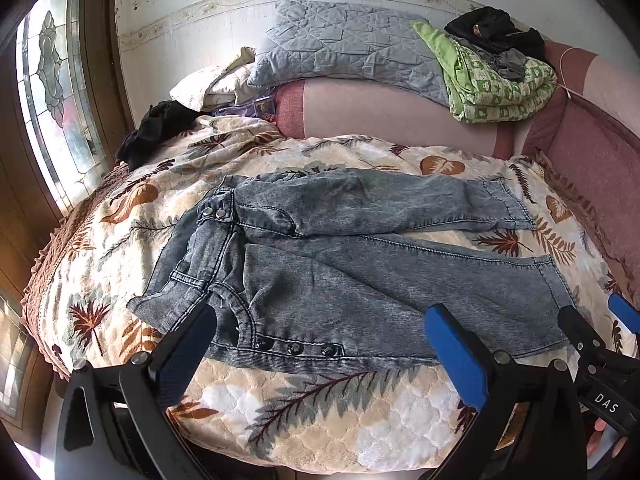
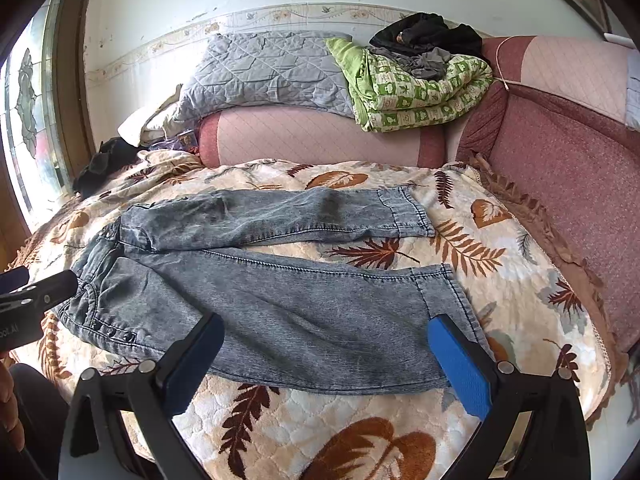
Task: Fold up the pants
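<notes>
Left gripper: jaws spread wide, holding nothing, poised over the near edge of the jeans at the hip end. Right gripper: jaws likewise wide apart and empty, over the near leg toward its cuff.

Jeans: grey-blue washed denim, spread flat and unfolded on a leaf-print blanket, waist to the left, both legs running right and splayed apart, blanket showing between them. Row of dark studs along the near hip edge.

Sofa: pink and maroon, beneath and behind the blanket. On its back: grey quilted pillow, folded green patterned quilt topped with dark clothes. Black garment at far left, near the window.
</notes>
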Available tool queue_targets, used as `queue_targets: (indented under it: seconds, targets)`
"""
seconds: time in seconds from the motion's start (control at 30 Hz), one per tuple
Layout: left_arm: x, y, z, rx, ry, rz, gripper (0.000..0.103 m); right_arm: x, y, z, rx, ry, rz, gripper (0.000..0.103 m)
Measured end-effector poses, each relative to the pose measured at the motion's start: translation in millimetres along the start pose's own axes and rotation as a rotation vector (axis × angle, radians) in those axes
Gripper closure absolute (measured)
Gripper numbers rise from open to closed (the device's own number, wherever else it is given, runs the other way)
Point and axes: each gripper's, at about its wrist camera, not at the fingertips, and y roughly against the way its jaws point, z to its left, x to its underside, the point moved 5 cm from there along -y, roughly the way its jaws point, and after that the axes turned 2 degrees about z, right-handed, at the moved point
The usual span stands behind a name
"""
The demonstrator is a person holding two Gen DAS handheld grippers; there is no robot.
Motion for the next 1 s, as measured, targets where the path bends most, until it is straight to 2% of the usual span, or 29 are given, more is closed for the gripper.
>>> queue_targets:
  seconds: [1.0]
  targets:
    - [2.9,-7.3,12.2,0.002,0.036,0.022,0.0,-0.9,-4.8,-2.0,0.024,0.008,0.023,0.0]
